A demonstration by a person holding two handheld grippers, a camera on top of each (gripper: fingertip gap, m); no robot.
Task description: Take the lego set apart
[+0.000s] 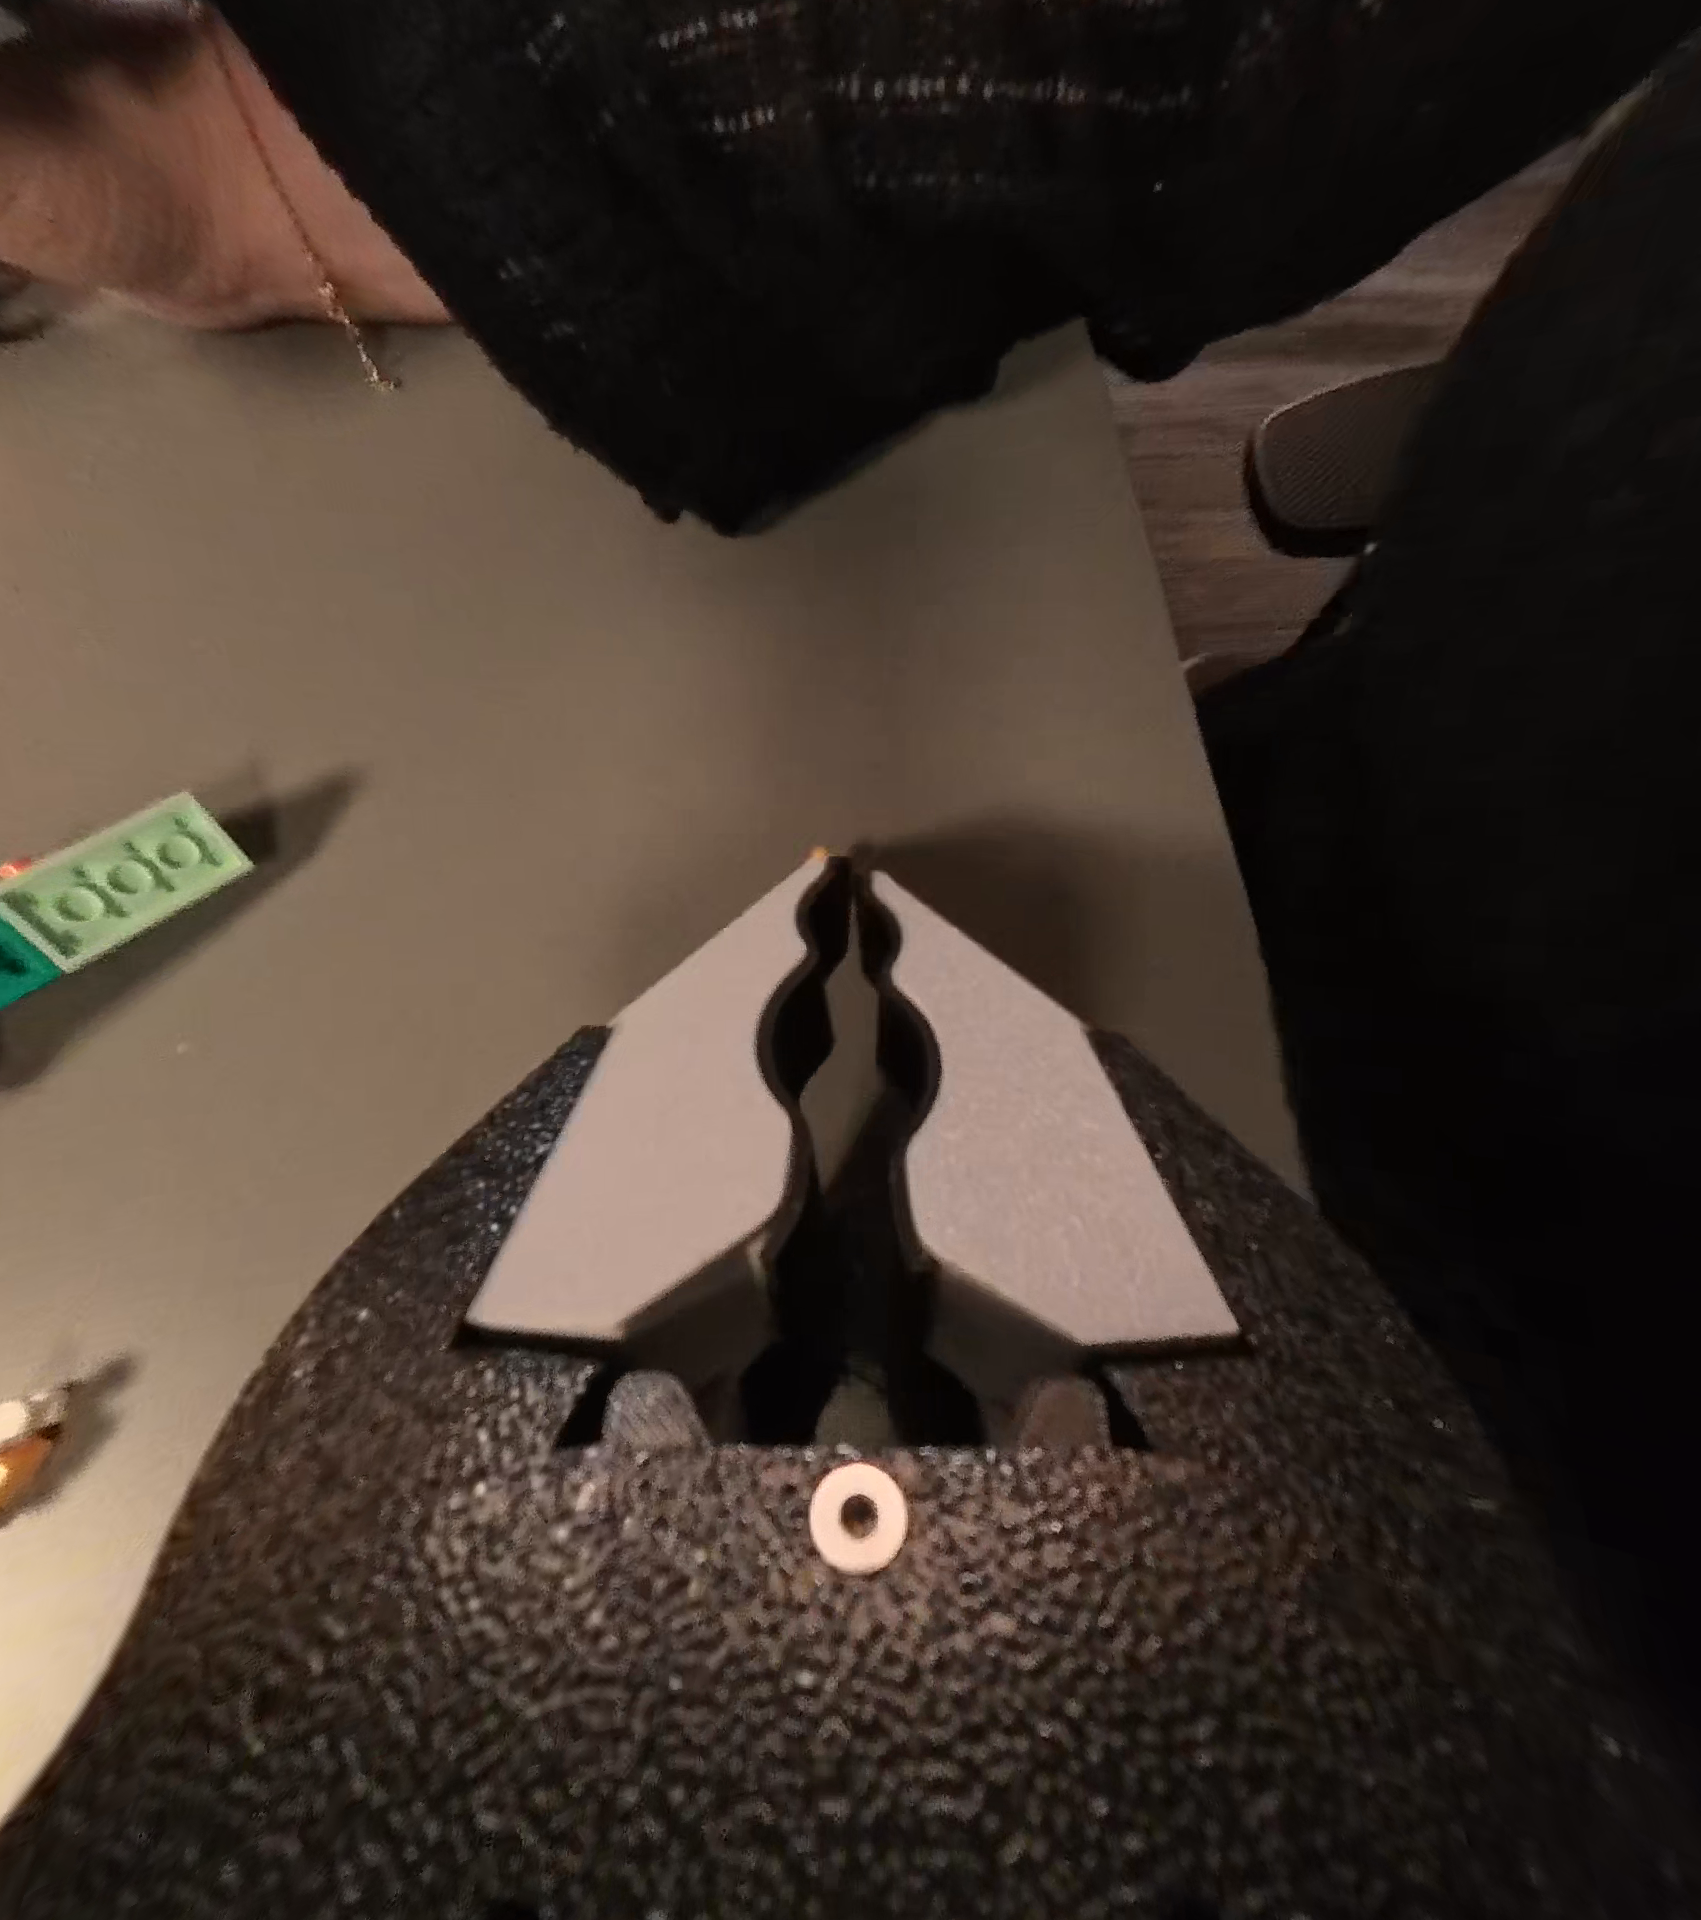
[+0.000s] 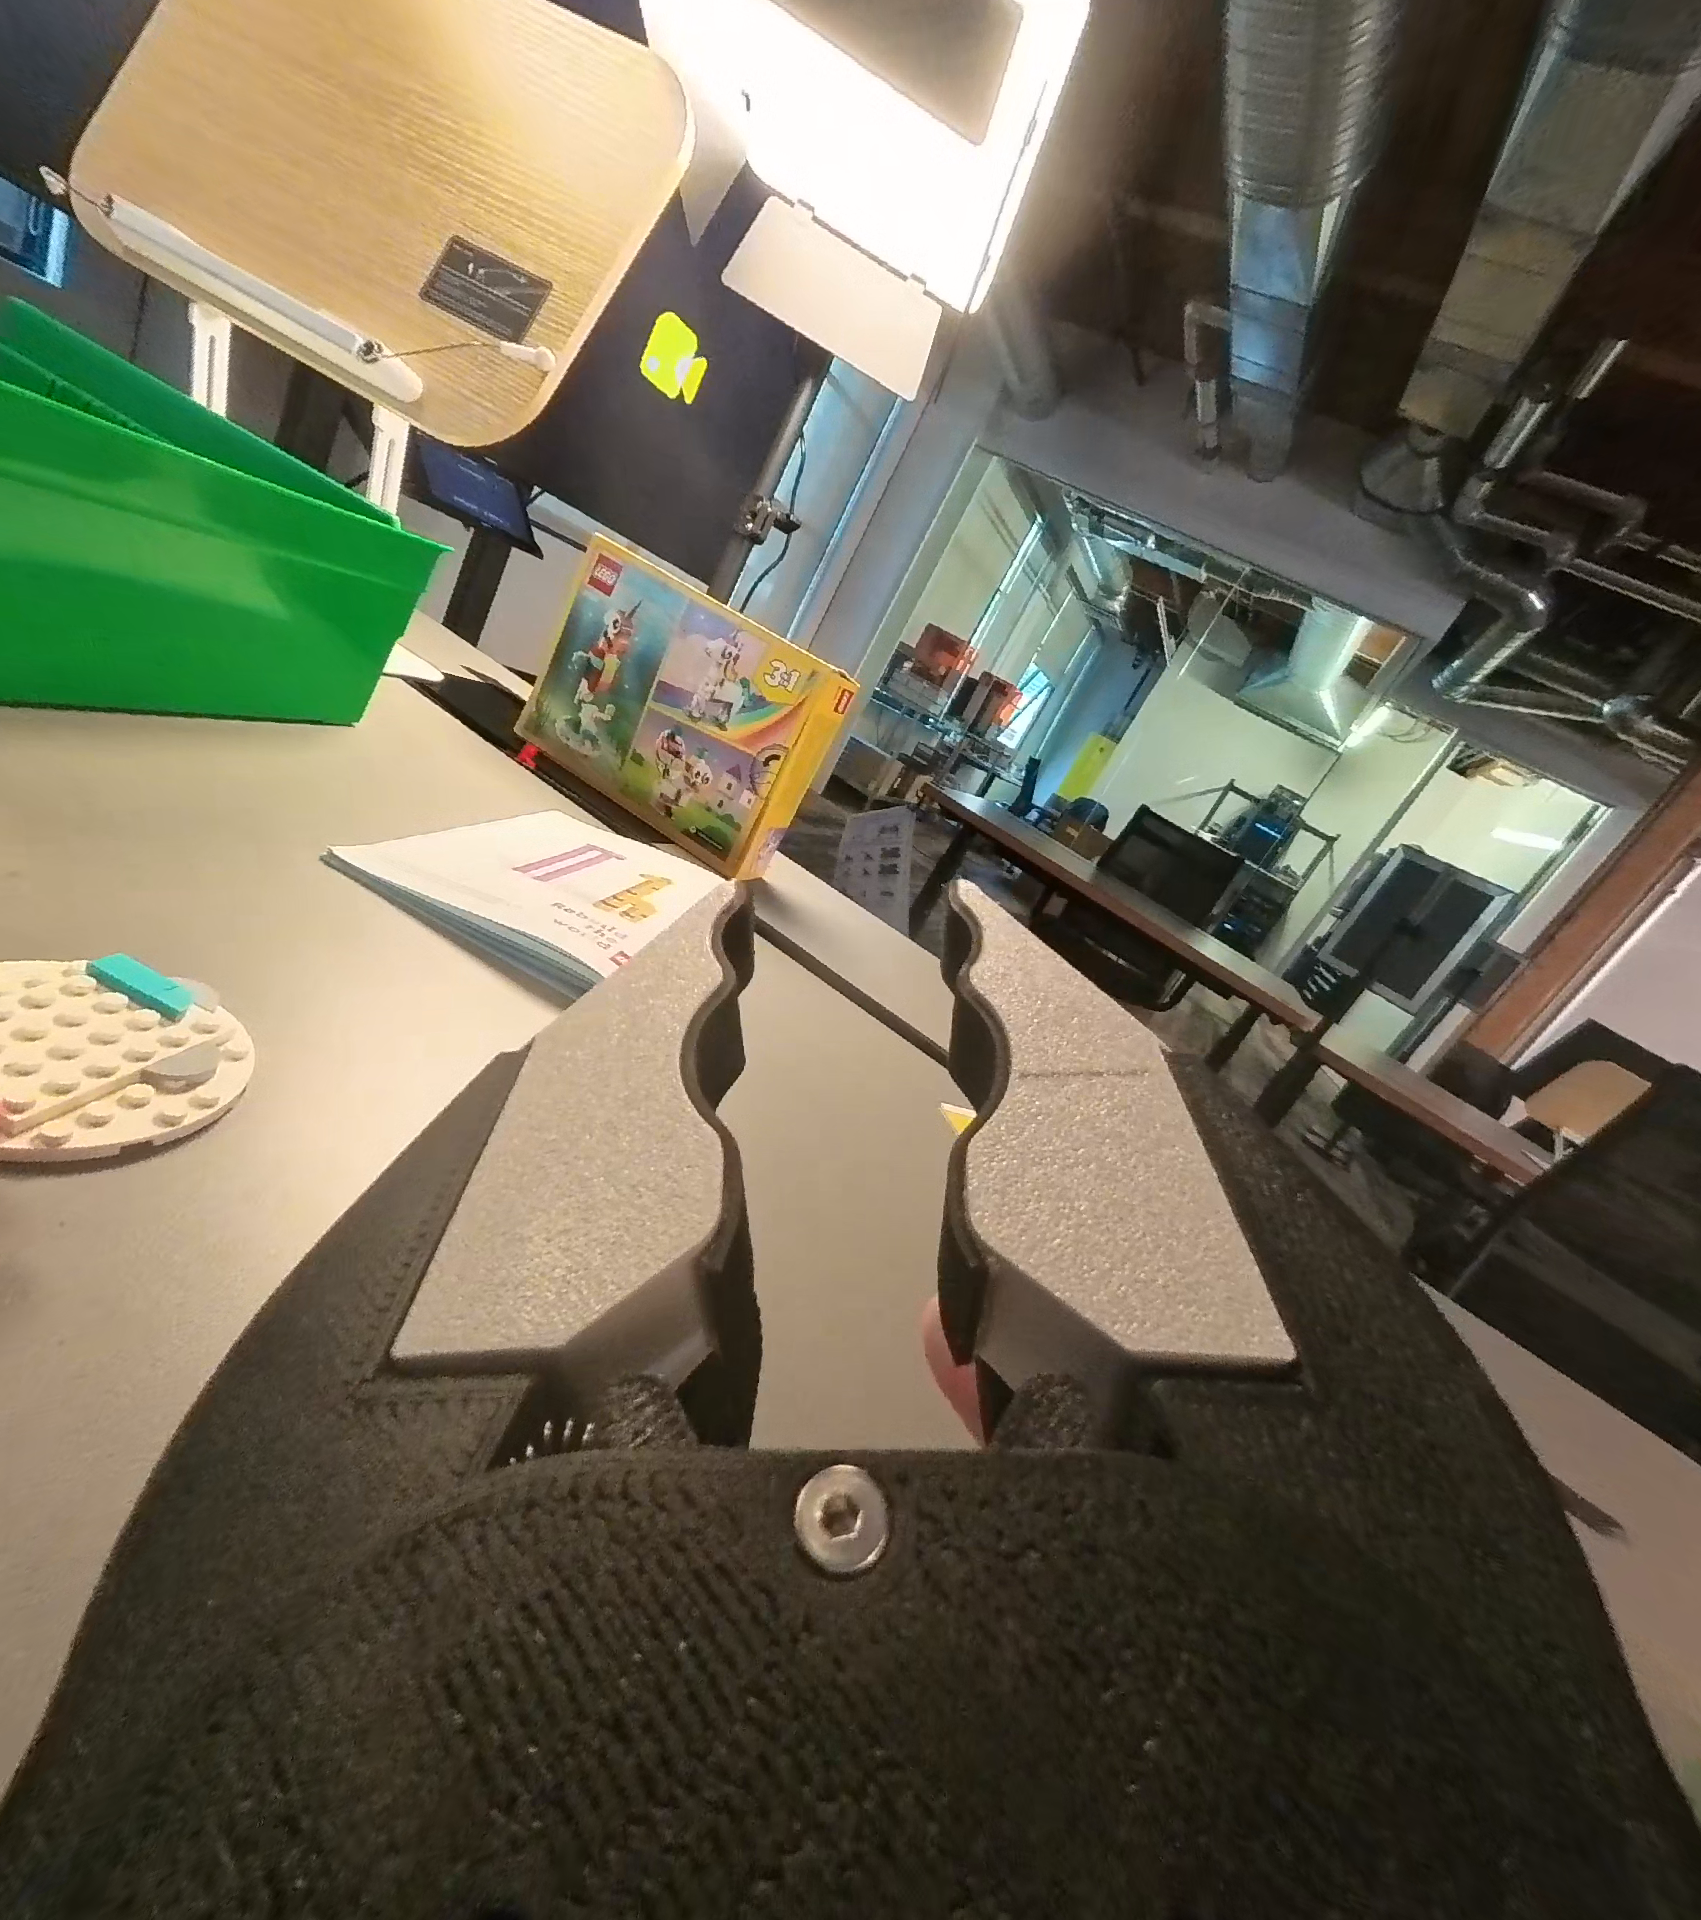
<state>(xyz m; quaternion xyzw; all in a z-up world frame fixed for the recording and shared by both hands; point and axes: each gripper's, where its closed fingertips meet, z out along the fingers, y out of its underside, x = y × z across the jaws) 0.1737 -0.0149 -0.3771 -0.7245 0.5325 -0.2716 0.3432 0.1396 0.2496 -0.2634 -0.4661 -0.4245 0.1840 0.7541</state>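
A: We log the left tool [image 1: 843, 854] pinched to a sliver, perhaps on a tiny orange bit; we cannot tell. The right tool [image 2: 843, 904] gapes wide, empty.

B: We list the round white plate [image 2: 191, 1081], left of the right tool, with bricks [image 2: 137, 982] still attached. Green bricks [image 1: 124, 881] lie joined. Much remains.

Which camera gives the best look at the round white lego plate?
The right wrist view: the round white plate lies whole on the table, studs visible, with a teal brick on it. The left wrist view does not show the plate, only loose green bricks at its left edge.
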